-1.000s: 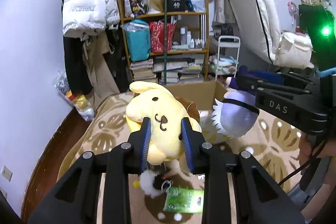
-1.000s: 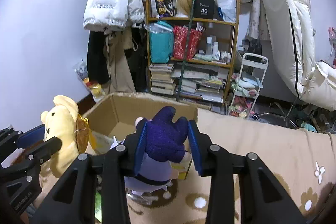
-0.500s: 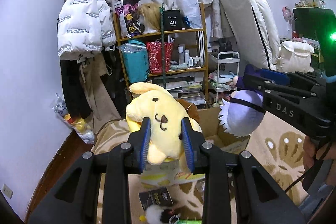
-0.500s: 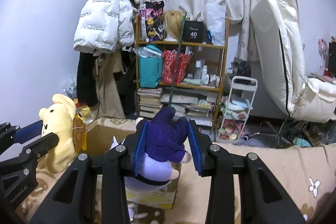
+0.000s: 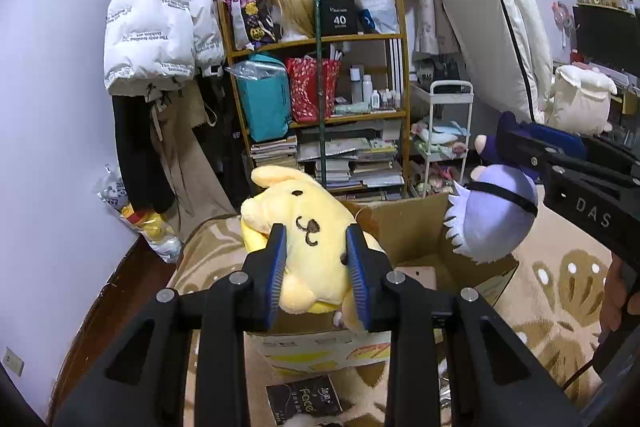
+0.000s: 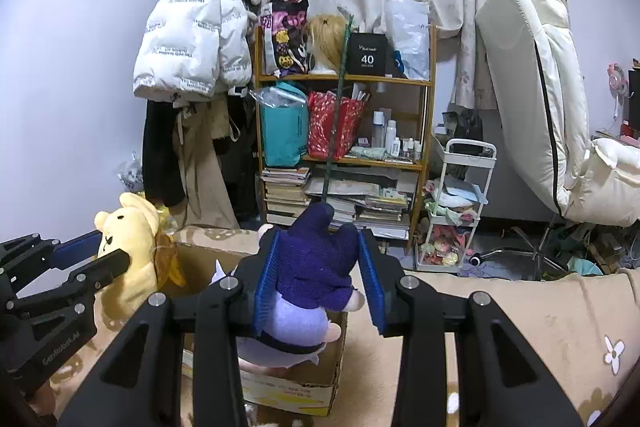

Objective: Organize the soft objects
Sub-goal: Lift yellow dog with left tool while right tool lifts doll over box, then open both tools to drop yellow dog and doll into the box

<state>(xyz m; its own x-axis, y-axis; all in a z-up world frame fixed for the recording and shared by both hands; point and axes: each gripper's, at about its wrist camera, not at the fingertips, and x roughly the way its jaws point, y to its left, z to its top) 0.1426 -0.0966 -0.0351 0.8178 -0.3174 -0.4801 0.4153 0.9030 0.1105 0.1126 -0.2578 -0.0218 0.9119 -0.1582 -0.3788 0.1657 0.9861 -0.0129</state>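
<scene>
The left hand-held gripper [image 5: 316, 267] pinches a yellow plush dog [image 5: 304, 231]; the right hand-held gripper [image 6: 318, 279] pinches a purple plush doll [image 6: 308, 283]. Both hang above the open cardboard box [image 5: 416, 231] just ahead, neither yet dropped in.

You have a yellow dog plush [image 5: 310, 239], face up with stitched eyes and nose, pinched over the open cardboard box [image 5: 416, 231], and beside it a purple doll [image 6: 308, 279] with a lavender head hanging head-down above the same box.
</scene>
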